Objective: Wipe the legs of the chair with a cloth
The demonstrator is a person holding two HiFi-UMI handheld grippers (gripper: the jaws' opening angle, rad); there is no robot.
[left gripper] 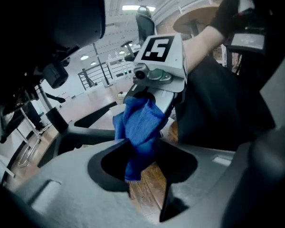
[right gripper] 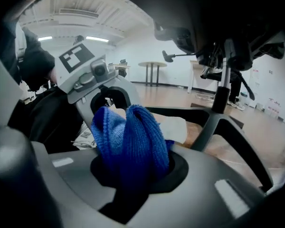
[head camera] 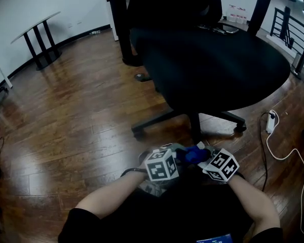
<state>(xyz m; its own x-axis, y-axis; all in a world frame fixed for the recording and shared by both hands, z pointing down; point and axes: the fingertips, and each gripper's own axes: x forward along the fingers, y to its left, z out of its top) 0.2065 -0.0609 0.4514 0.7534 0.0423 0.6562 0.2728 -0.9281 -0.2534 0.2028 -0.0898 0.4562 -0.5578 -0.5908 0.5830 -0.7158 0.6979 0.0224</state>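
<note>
A black office chair [head camera: 213, 59] stands ahead of me, its star base [head camera: 195, 119] spread on the wooden floor. Both grippers meet close to my body, just in front of that base. My right gripper [head camera: 202, 155] is shut on a bunched blue cloth [right gripper: 128, 137]. In the left gripper view the blue cloth [left gripper: 140, 127] hangs from the right gripper [left gripper: 143, 98] down into the gap of my left gripper [left gripper: 145, 184]. The left jaws stand apart with bare floor showing beside the cloth's end. A chair leg [right gripper: 230, 134] runs past just behind the cloth.
A white power strip [head camera: 270, 121] with a trailing cable lies on the floor at the right. A curved side table [head camera: 39, 38] stands at the far left. A dark railing [head camera: 294, 32] is at the far right. The chair seat overhangs the base.
</note>
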